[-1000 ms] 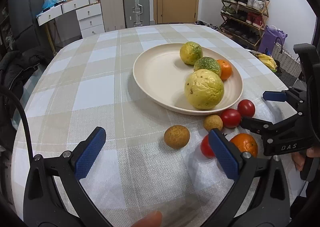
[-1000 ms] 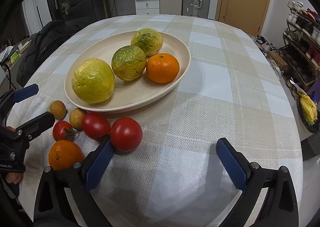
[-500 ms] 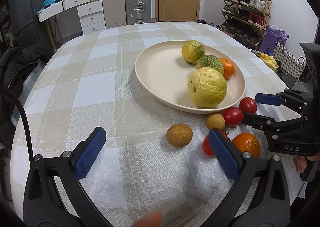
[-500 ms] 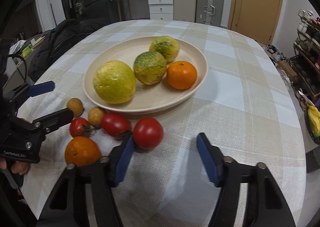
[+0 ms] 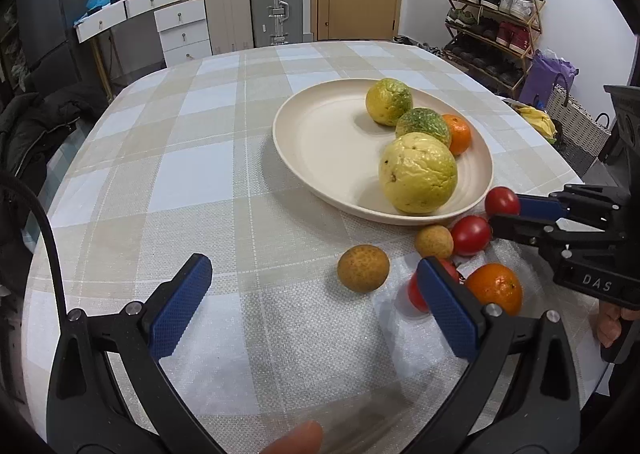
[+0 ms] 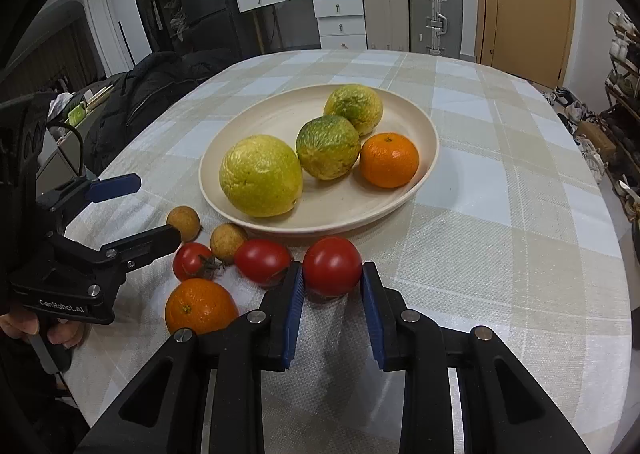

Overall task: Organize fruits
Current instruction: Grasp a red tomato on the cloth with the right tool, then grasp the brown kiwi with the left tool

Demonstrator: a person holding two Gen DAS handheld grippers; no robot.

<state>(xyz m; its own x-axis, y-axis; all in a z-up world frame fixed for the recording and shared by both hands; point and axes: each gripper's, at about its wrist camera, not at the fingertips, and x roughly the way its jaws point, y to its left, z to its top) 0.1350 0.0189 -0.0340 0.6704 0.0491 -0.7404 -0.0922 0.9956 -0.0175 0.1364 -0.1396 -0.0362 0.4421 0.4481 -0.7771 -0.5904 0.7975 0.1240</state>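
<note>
Tomato (image 6: pixel 332 266) at lower centre is pinched by the right hand-held gripper (image 6: pixel 331 286), left hand-held gripper (image 5: pixel 312 302) spread; next, lift it onto the plate (image 6: pixel 424 169).

Plate (image 6: pixel 424 125) sits mid-table (image 6: pixel 520 213), holding four fruits: big citrus (image 6: pixel 260 173) at its near left, two smaller ones (image 6: pixel 328 151) behind it, mandarin (image 6: pixel 389 159) at right. Before the plate, on the cloth: two longans (image 6: pixel 183 221), three tomatoes (image 6: pixel 332 266), one mandarin (image 6: pixel 200 306) nearest. Rightmost tomato sits between right gripper (image 6: pixel 332 286) pads. Left gripper (image 6: pixel 156 209) lies left of the cluster.
</note>
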